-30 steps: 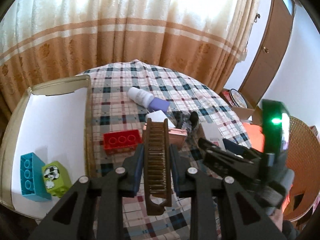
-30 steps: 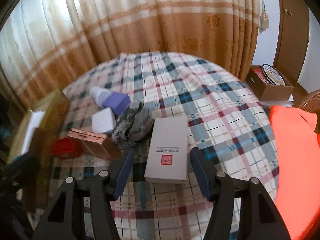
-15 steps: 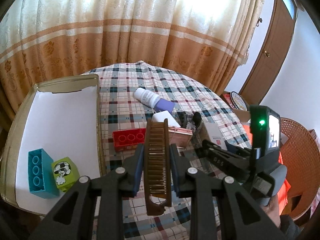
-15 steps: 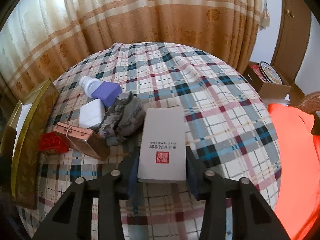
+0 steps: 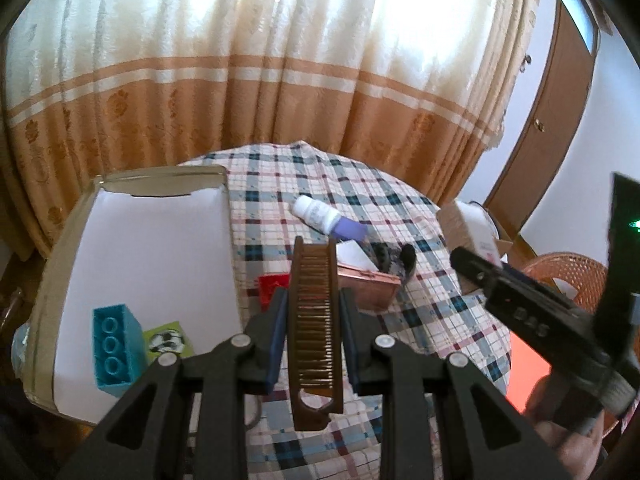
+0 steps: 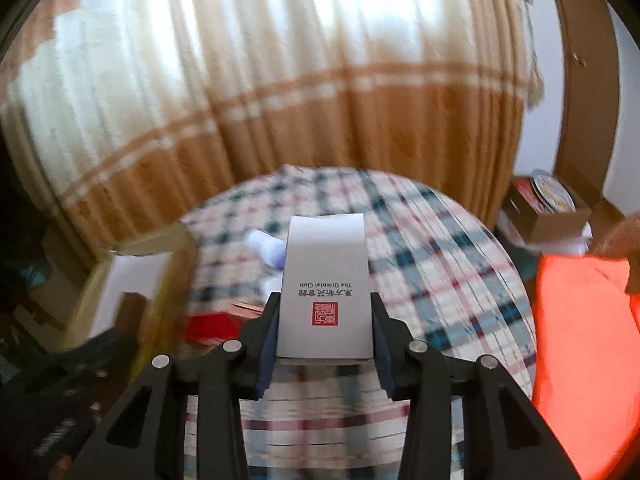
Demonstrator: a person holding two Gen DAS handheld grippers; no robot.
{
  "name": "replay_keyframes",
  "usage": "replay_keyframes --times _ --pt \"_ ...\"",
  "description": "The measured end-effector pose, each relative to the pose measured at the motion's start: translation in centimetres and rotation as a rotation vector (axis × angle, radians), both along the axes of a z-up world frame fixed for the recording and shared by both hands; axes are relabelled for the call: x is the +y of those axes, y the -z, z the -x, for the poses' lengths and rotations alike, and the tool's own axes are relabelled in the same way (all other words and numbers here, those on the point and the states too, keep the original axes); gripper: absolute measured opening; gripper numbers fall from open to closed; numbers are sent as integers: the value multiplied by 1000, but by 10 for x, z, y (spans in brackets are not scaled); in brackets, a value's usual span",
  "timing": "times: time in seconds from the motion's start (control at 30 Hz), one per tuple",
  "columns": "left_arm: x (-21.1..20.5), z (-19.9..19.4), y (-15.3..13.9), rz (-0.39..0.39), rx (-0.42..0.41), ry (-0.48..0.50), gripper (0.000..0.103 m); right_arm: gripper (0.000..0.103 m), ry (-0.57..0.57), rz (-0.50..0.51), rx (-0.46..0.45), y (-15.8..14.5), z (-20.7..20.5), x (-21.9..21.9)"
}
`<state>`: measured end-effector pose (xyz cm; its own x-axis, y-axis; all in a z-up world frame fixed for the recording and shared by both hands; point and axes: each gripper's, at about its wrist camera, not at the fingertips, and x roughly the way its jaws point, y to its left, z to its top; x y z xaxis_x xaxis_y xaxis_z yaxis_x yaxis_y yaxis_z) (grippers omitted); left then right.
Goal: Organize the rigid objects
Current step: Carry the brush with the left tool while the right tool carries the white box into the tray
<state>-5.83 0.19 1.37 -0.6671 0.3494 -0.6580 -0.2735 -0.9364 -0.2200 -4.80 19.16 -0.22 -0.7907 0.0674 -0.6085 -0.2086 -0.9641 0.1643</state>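
A: The left gripper (image 5: pixel 313 332) is clamped tight on the brown comb (image 5: pixel 315 322), which stands lengthwise between the pads above the checked tablecloth (image 5: pixel 404 208).

B: And the right gripper (image 6: pixel 325 326) is pinching the white box (image 6: pixel 325 286), the one with the red seal, by its long sides. The box is up off the cloth, just right of the tray (image 6: pixel 132 280).

A: Inside the tray (image 5: pixel 68 240), on its white floor, the teal block (image 5: pixel 114 344) and the green football block (image 5: pixel 168 340) sit side by side at the near end.

B: Right of the tray, on the cloth, lies the white bottle (image 5: pixel 314 210), its purple cap (image 5: pixel 350 230) pointing away from the tray. Nearer lie a red block (image 5: pixel 274 284) and a copper tin (image 5: pixel 366 284).

A: Beyond the tin, further from the tray, a grey cloth bundle (image 5: pixel 394 262) lies bunched.
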Motion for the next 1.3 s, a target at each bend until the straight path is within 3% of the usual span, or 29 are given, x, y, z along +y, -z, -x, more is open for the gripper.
replay_keyframes --times 0.23,0.63,0.93,1.3 --pt "-34 5 -7 6 25 -85 24 44 -108 -13 49 -21 -1 -48" --pt "-91 21 -7 88 41 -250 24 44 -252 -8 79 -32 21 -115" --pt "-117 37 5 126 6 -331 24 44 -288 -2 42 -19 47 -147" --pt "-128 52 19 173 -35 -356 24 44 -294 -3 -4 -1 67 -162"
